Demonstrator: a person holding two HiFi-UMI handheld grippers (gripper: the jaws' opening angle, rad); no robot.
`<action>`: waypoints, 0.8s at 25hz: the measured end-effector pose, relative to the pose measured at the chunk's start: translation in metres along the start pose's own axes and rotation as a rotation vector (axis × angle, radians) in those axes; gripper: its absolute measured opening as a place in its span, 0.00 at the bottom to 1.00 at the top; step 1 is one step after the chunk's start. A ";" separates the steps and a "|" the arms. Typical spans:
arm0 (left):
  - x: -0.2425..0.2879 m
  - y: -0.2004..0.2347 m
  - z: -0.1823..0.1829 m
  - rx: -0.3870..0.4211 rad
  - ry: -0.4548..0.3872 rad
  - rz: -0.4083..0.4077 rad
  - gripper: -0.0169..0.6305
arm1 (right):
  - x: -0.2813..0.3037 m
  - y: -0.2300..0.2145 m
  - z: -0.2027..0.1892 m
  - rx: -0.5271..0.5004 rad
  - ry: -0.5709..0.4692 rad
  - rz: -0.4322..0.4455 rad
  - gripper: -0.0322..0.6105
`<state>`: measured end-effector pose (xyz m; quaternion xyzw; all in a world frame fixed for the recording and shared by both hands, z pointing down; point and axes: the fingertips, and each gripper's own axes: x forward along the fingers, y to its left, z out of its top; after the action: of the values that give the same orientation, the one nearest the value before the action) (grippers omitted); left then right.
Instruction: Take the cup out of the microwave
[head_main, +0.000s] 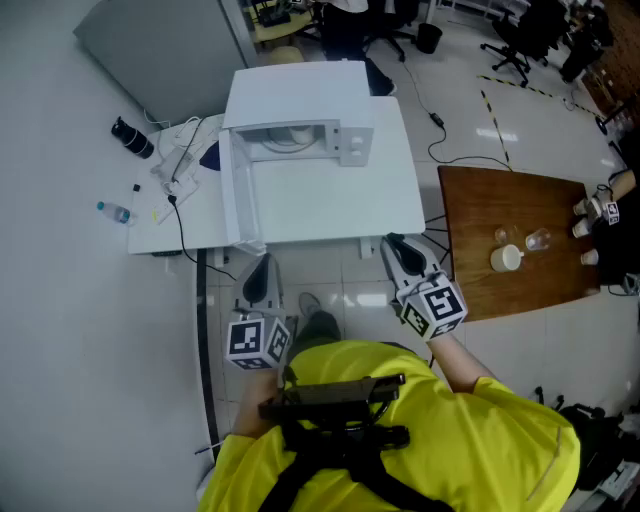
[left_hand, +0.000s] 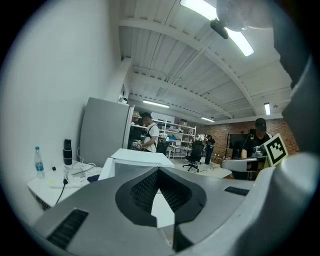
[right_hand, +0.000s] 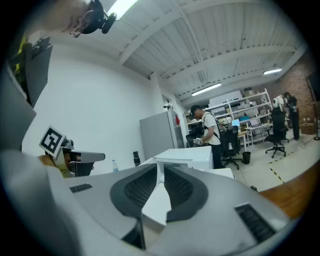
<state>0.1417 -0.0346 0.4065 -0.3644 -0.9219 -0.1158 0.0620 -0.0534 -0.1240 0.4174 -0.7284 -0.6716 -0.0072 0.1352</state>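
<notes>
The microwave (head_main: 300, 95) sits open on the desk (head_main: 340, 200) with what looks like the cup (head_main: 290, 142) inside, left gripper (head_main: 262, 262) and right gripper (head_main: 393, 243) hanging short of it, jaws pinched together empty, presumably lining up the reach.

Ahead of the left gripper (head_main: 259, 268) and right gripper (head_main: 393, 245), the table (head_main: 330, 205) lies bare up to the microwave (head_main: 300, 95), whose mouth faces them unblocked. The open door (head_main: 238, 195) stands on edge just ahead-left of the left gripper and runs from the microwave to the table's near edge, walling that side off from the cables (head_main: 178, 165) and bottle (head_main: 116, 212) beyond it. Right of the right gripper, past a strip of floor, a wooden table (head_main: 480, 210) with cups (head_main: 507, 258) closes that flank.
</notes>
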 end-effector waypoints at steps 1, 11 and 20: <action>0.008 0.019 0.004 0.005 0.004 -0.002 0.02 | 0.026 0.005 0.000 -0.006 0.002 -0.001 0.15; 0.095 0.131 0.021 0.008 0.055 -0.054 0.02 | 0.215 -0.001 -0.035 -0.024 0.056 -0.164 0.48; 0.164 0.145 -0.009 0.015 0.149 -0.093 0.02 | 0.426 -0.113 -0.134 -0.035 0.168 -0.330 0.74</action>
<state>0.1220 0.1737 0.4726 -0.3111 -0.9315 -0.1382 0.1278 -0.1000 0.2709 0.6500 -0.6074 -0.7681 -0.1021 0.1751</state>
